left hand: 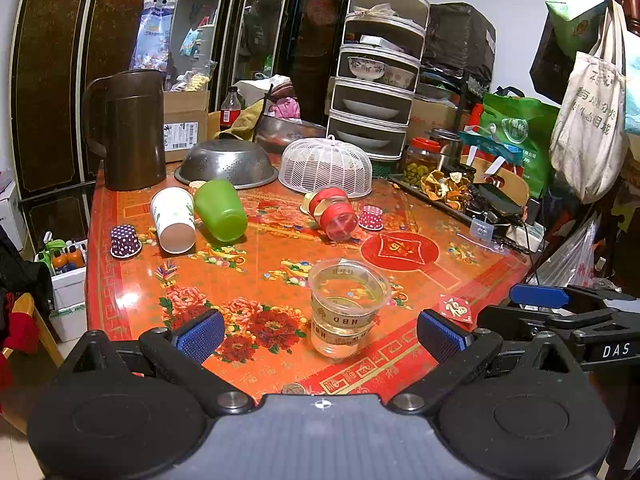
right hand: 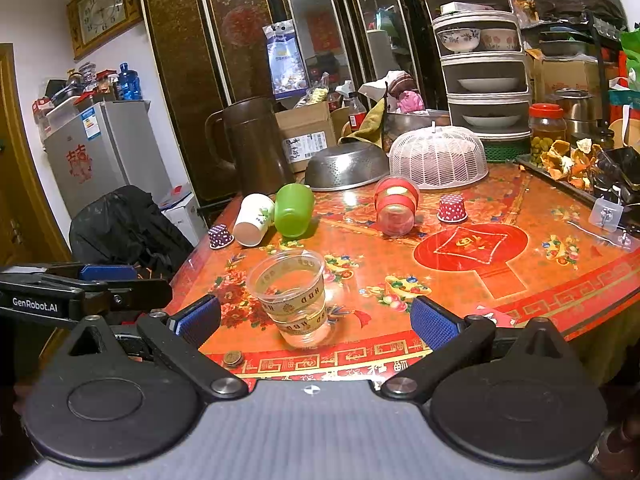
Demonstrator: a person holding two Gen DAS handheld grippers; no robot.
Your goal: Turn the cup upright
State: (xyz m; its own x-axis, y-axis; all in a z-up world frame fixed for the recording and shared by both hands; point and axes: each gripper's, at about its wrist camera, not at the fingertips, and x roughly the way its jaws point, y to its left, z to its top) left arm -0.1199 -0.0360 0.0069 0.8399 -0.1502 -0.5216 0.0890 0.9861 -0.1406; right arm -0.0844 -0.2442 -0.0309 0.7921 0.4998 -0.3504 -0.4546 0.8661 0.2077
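A clear plastic cup [left hand: 346,308] with "HBD" bands stands upright near the front edge of the red flowered table [left hand: 248,280]; it also shows in the right wrist view [right hand: 294,298]. My left gripper [left hand: 320,336] is open and empty, its blue pads just in front of the cup on either side. My right gripper [right hand: 316,322] is open and empty, also just in front of the cup. Further back a white paper cup [left hand: 174,220], a green cup [left hand: 221,210] and a red-banded clear cup [left hand: 334,212] lie on their sides.
Two small dotted cups stand upside down, one purple [left hand: 125,241], one red [left hand: 371,217]. A brown jug [left hand: 128,128], metal colander [left hand: 228,162], white mesh food cover [left hand: 326,166] and a stacked dish rack [left hand: 380,72] line the back. A cluttered tray [left hand: 460,192] sits right.
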